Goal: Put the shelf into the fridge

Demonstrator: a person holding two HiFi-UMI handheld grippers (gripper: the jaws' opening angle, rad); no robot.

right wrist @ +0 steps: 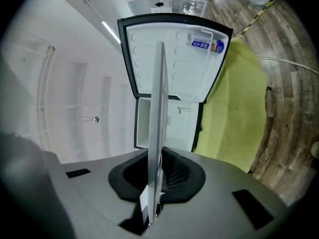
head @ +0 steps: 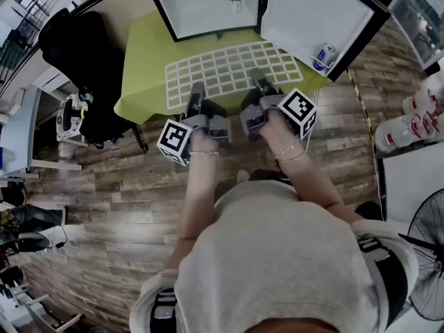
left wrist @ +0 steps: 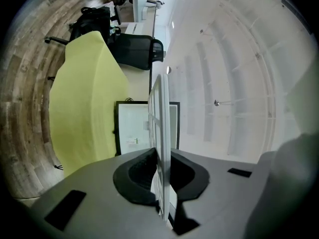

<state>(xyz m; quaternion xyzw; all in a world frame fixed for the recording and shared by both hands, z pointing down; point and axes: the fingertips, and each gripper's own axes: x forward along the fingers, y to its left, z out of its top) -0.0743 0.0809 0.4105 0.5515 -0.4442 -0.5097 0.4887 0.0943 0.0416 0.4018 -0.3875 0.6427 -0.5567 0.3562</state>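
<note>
Desk (head: 142, 75) draped in yellow-green cloth, standing on wood-plank floor (head: 104, 207). Just left of it, black office chair (head: 73, 40). Blue and white can (head: 324, 53) at upper right. Yellow-and-black tape strip (head: 357, 92) laid across the planks close by. White bottles (head: 413, 120) with red labels at the right edge. Standing fan (head: 427, 255) in the lower right corner.
</note>
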